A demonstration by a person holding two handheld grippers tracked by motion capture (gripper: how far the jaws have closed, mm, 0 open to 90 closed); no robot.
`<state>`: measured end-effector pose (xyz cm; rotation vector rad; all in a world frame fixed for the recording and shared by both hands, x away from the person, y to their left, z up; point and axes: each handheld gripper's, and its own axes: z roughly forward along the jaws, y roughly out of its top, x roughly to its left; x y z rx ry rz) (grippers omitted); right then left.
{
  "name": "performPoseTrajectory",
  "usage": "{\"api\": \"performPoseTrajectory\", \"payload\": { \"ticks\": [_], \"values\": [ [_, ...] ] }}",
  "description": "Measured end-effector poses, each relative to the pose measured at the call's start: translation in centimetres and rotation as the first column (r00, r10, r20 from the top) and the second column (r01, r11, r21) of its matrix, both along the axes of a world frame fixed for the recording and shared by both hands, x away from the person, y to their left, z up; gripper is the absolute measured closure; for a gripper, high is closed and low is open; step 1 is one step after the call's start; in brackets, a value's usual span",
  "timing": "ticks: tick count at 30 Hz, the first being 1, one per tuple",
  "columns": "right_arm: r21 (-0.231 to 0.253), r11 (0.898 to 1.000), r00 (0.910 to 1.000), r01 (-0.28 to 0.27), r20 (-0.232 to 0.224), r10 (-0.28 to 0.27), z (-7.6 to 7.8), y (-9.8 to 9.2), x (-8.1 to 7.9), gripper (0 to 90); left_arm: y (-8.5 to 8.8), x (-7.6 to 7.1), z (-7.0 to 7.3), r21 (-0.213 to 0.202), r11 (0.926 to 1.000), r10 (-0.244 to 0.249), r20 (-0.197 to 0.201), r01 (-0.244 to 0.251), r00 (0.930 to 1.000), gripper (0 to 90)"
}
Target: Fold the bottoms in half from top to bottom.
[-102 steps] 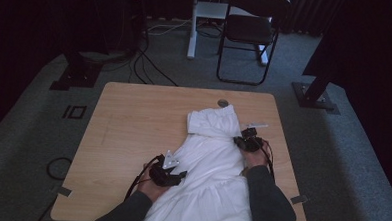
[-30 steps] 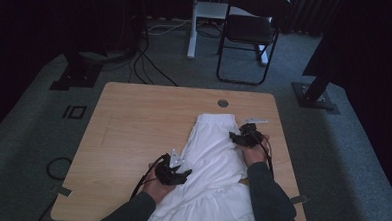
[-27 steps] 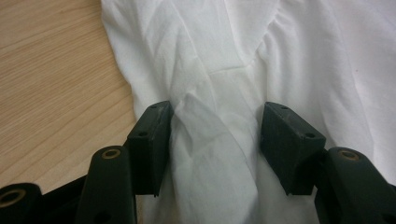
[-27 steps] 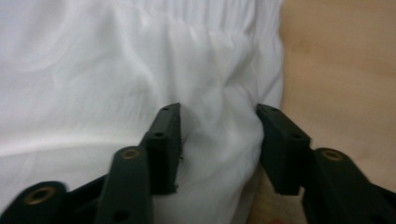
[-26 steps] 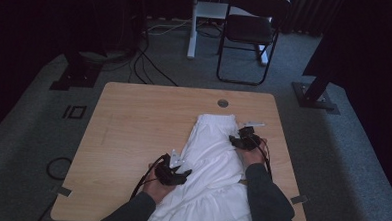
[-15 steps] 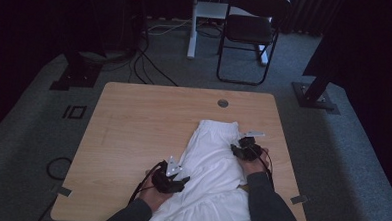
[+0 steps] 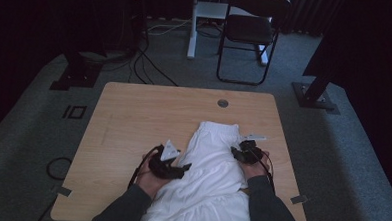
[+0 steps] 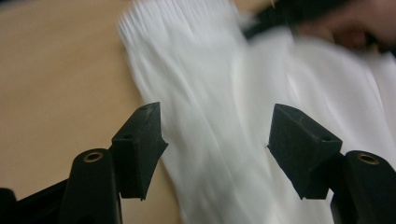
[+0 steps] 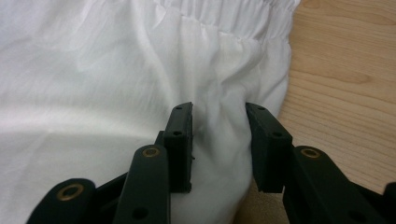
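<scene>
Your right gripper pinches a fold of the white garment; your left gripper has just been opening, jaws spread, nothing between them. Next, regrip the left edge on the tabletop.

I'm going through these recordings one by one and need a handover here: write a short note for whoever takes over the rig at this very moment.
Left gripper: jaws have just been opening; they stand apart above the white garment, off the cloth.
Right gripper: jaws have just closed, pinching a fold at the garment's right edge, beside the gathered waistband.
Garment: spread lengthwise on the wooden table, waistband at the far end, the near end hanging over the table's front edge.
Done: cloth roughly flat, right edge gripped.
Left: probably regrip the left edge, then carry on smoothing or folding.
</scene>
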<state>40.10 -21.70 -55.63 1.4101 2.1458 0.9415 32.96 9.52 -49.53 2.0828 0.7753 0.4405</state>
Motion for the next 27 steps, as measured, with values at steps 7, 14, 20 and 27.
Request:
{"api": "performPoseTrajectory", "payload": {
  "ticks": [7, 14, 20, 27],
  "values": [
    [0.005, 1.0, 1.0, -0.007, 0.002, 0.007, 0.0, -0.1, 0.0, 63.1, -4.3, 8.6, -1.3, -0.03, 0.9966, 0.072, -0.148, -0.077, 0.9863, 29.0],
    [0.008, 1.0, 0.9999, -0.01, 0.005, 0.01, -0.1, -0.2, 0.1, 63.3, -6.6, 11.4, -4.9, 0.08, 0.9874, 0.149, -0.196, -0.136, 0.9691, 24.0],
    [0.007, 1.0, 0.9999, -0.01, 0.004, 0.01, -0.1, -0.2, 0.1, 63.2, -6.7, 11.7, -5.7, 0.101, 0.9836, 0.165, -0.168, -0.149, 0.9719, 22.0],
    [0.056, 0.998, 0.9992, 0.039, 0.002, -0.04, 1.8, -0.7, 2.1, 27.4, -7.0, 11.4, -6.0, 0.124, 0.9828, 0.152, -0.125, -0.137, 0.9803, 22.1]
  ]
}}
